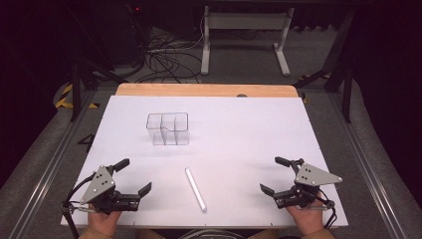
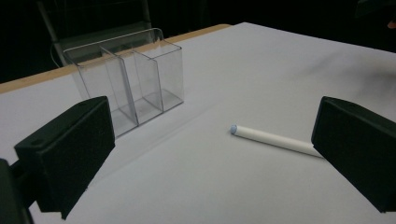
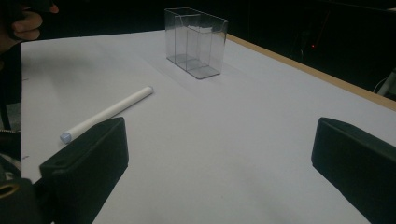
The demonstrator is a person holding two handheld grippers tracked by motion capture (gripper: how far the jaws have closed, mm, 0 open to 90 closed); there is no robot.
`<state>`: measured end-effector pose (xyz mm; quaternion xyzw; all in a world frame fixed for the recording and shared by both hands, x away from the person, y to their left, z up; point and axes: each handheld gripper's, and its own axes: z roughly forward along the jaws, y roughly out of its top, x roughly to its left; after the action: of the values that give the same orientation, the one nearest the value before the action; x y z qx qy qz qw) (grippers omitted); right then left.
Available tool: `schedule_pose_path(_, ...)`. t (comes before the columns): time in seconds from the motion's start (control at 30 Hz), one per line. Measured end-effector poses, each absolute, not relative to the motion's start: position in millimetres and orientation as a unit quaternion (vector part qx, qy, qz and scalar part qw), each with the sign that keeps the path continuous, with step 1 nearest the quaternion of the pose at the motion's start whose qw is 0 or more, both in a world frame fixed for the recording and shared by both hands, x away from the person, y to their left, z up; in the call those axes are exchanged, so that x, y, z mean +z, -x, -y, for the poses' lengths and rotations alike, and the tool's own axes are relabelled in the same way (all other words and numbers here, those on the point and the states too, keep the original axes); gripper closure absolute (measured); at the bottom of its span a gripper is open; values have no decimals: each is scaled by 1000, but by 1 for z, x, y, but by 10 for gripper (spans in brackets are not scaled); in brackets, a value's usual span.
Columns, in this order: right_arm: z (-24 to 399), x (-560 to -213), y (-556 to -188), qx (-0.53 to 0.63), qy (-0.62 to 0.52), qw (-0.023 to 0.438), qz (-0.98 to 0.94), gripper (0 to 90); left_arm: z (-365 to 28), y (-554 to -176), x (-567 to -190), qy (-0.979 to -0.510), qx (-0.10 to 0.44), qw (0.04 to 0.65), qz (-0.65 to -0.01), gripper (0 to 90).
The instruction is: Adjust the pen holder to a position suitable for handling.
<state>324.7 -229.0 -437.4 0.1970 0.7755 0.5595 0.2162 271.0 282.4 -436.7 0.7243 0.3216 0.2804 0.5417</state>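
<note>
A white pen [image 1: 195,189] lies flat on the white table sheet [image 1: 239,129], near the front middle. A clear plastic organiser [image 1: 168,128] with upright compartments stands farther back, left of centre, with nothing in it. My left gripper [image 1: 133,176] rests at the front left, open, its jaws pointing toward the pen [image 2: 275,139] and the organiser [image 2: 126,77]. At the front right my right gripper [image 1: 274,175] is open too, jaws wide apart. From its camera the pen [image 3: 108,112] lies to the left and the organiser [image 3: 196,41] stands beyond. Nothing is between either pair of jaws.
A wooden table edge [image 1: 206,90] runs along the back of the sheet. Beyond it are a white desk frame [image 1: 244,35] and cables [image 1: 164,57] on the floor. A hand [image 3: 28,21] shows at the top left of the right gripper view.
</note>
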Motion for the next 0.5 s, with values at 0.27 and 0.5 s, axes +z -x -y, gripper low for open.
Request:
schedule_pose_path(0.27,223,-432,-323,553,-190,210,-783,82,-281,-265,-435,-726,294,539,-309,5)
schedule_pose_path(0.5,220,-430,-323,550,-189,204,-787,109,-283,-264,-433,-723,288,547,-309,13)
